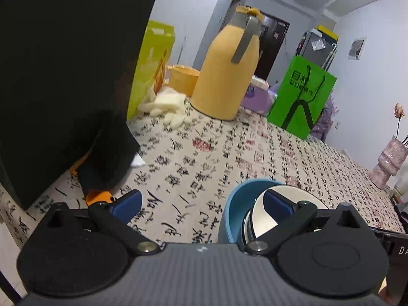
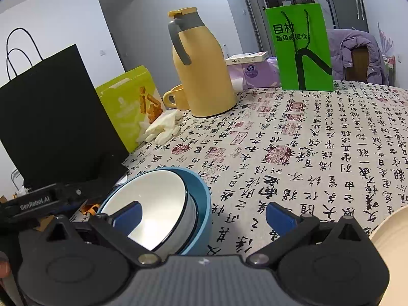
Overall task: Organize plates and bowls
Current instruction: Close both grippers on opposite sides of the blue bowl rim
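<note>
Item: my left gripper (image 1: pixel 202 205), fingers spread wide, nothing between them, low over the table (image 1: pixel 229 150) near its front edge.

Item: my right gripper (image 2: pixel 204 215), likewise spread and empty, just beside the bowls.

Item: blue bowl (image 2: pixel 204 204) with a white bowl (image 2: pixel 148 201) nested inside it, tilted, standing on the cloth near the front edge. In the left wrist view the pair sits behind the right-hand finger; in the right wrist view, behind the left-hand finger. I cannot tell whether either finger touches them.

Item: cream plate (image 2: pixel 392 227), rim only, at the right edge of the right wrist view.

Item: yellow thermos jug (image 2: pixel 201 71) and yellow mug (image 2: pixel 176 97), touching or nearly so, toward the far edge.

Item: black paper bag (image 2: pixel 56 117), left side; yellow-green bag (image 2: pixel 127 104) beside it; green bag (image 2: pixel 301 48) at the far edge.
</note>
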Motion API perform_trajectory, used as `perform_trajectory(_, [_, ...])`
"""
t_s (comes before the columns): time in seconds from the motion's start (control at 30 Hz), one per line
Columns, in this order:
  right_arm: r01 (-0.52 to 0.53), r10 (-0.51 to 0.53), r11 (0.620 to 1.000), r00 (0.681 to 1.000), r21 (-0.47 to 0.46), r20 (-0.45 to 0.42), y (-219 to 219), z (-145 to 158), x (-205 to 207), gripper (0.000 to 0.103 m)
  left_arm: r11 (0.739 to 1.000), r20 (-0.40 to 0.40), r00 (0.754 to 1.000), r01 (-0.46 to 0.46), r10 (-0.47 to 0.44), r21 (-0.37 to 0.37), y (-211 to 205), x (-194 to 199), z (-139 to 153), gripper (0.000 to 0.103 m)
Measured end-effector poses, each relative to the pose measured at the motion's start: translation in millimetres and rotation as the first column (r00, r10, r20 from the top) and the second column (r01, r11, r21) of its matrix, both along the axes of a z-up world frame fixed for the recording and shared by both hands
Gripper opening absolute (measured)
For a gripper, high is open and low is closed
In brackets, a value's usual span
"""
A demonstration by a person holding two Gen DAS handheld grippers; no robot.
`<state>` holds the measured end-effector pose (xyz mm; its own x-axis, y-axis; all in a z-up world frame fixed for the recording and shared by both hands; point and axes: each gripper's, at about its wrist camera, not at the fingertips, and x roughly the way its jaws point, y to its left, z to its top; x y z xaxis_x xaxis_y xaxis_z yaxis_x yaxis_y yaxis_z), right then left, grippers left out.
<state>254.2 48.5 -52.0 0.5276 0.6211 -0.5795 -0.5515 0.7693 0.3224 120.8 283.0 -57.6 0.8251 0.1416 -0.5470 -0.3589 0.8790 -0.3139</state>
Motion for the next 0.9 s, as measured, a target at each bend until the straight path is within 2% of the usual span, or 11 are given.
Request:
perform_trajectory(0.43, [-0.009,0.009,1.000,0.990,-0.001,-0.141,7,-25,14,0.103,0.991,-0.100,0.993,0.052,-0.064,-0.121,-1,22,-26,0.103])
perform_trajectory(0.67, [-0.014,0.029,0.998,0.967,0.060,-0.254,9,-40,24,0.085,0.982,-0.139,0.986,0.067,-0.092,-0.176,-1,33,-37,0.102])
perform_trajectory(0.9, [-0.030,0.055,0.995,0.963,0.099,-0.264,13,-43,25,0.072,0.980,-0.145,0.983,0.082,-0.109,-0.181,-5,41,-41,0.082])
